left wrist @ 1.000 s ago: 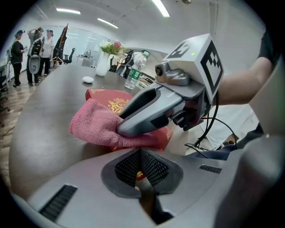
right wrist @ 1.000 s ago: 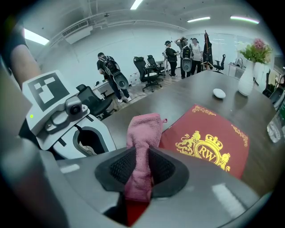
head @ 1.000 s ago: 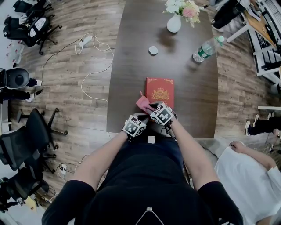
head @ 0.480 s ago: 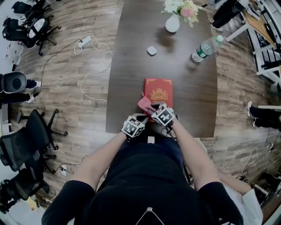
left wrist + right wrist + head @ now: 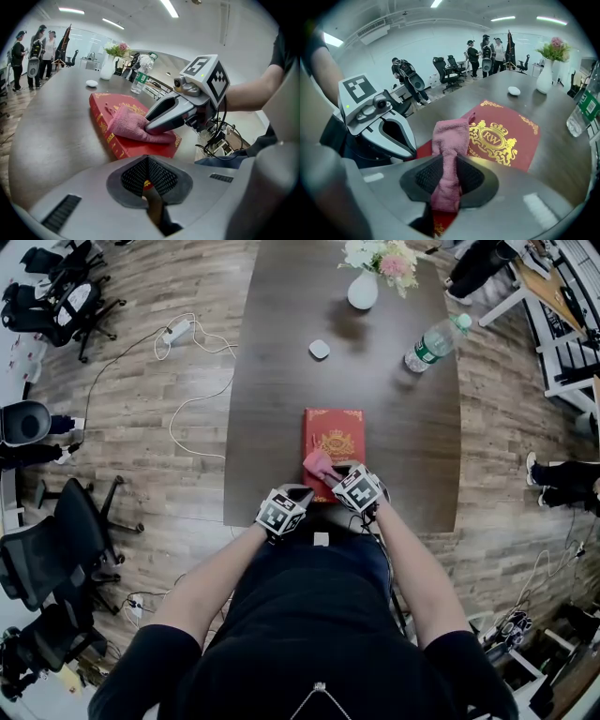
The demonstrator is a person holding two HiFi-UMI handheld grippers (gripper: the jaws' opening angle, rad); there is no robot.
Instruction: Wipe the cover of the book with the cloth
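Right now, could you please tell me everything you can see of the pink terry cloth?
The pink terry cloth looks soft and fluffy and is bunched into a narrow fold. The right gripper is shut on one end. The free end lies on the red book with gold ornament, towards its near left corner.

Red, gold-crested book (image 5: 335, 439) lies closed near the tabletop's (image 5: 281, 381) near edge. Bunched pink cloth (image 5: 317, 465) rests on its cover, pinched in the right hand-held gripper (image 5: 449, 176).
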